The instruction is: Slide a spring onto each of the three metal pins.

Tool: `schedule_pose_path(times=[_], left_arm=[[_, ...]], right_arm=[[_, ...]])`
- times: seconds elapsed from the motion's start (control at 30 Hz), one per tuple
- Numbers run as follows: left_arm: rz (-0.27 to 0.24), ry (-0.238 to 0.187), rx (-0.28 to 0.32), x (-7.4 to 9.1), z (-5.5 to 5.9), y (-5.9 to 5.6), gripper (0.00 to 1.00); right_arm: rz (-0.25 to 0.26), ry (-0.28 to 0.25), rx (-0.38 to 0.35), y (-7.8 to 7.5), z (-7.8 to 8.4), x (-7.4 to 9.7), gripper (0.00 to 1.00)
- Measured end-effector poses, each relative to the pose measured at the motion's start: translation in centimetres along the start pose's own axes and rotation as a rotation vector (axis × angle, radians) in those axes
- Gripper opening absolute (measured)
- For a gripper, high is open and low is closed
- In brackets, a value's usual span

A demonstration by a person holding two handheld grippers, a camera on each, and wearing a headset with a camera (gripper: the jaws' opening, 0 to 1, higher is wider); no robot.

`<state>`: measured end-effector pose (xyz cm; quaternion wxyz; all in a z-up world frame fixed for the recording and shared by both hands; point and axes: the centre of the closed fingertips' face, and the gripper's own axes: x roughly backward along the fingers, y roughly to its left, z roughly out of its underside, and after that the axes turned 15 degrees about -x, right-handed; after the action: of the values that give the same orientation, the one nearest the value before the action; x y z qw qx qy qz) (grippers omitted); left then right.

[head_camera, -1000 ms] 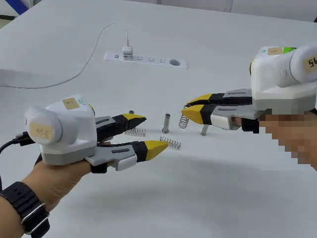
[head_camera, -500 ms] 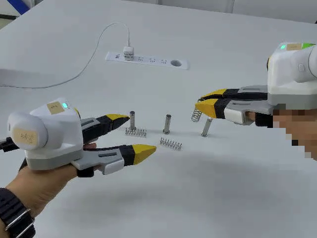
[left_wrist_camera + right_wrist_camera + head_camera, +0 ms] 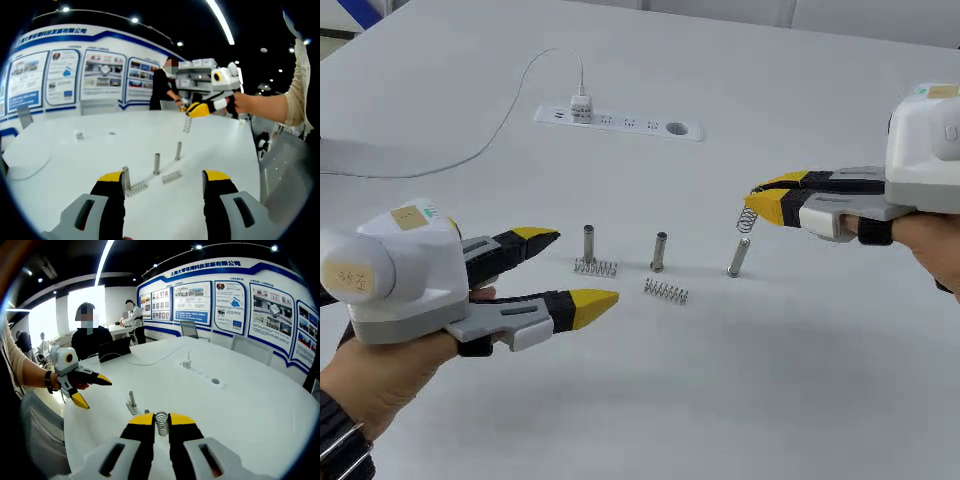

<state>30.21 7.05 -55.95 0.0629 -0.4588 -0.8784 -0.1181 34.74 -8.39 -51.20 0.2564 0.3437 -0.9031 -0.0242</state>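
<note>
Three short metal pins stand in a row on the white table: left pin [image 3: 588, 243], middle pin [image 3: 659, 251], right pin [image 3: 738, 257]. One loose spring [image 3: 595, 267] lies at the left pin's foot, another [image 3: 665, 290] in front of the middle pin. My right gripper [image 3: 761, 201] is shut on a third spring [image 3: 747, 218], which hangs just above the right pin's top. In the right gripper view that spring [image 3: 161, 422] is pinched between the yellow tips. My left gripper [image 3: 570, 268] is open, near the left pin, holding nothing. The left gripper view shows the pins [image 3: 156, 164] ahead.
A white power strip [image 3: 615, 121] with a plugged charger [image 3: 579, 103] and cable [image 3: 490, 135] lies at the back. People stand and sit behind the table [image 3: 90, 335], with a laptop [image 3: 115, 350] at the far edge. The table's front is bare.
My right gripper has carried the spring to the right and a little up, from near the middle pin to above the right pin. My left gripper has drawn back to the left.
</note>
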Motion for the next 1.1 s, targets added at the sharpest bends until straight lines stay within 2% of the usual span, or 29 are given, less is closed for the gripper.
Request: schedule_pose_path(times=[0.43,1.1], left_arm=[[-0.024,0.008,0.002,0.7,0.3,0.8,0.66],[-0.036,0.019,0.010,0.9,0.7,1.2,0.68]], right_arm=[[0.045,0.000,-0.049,-2.5,1.5,-1.3,0.11],[0.065,0.014,-0.069,-3.6,2.6,-2.1,0.11]])
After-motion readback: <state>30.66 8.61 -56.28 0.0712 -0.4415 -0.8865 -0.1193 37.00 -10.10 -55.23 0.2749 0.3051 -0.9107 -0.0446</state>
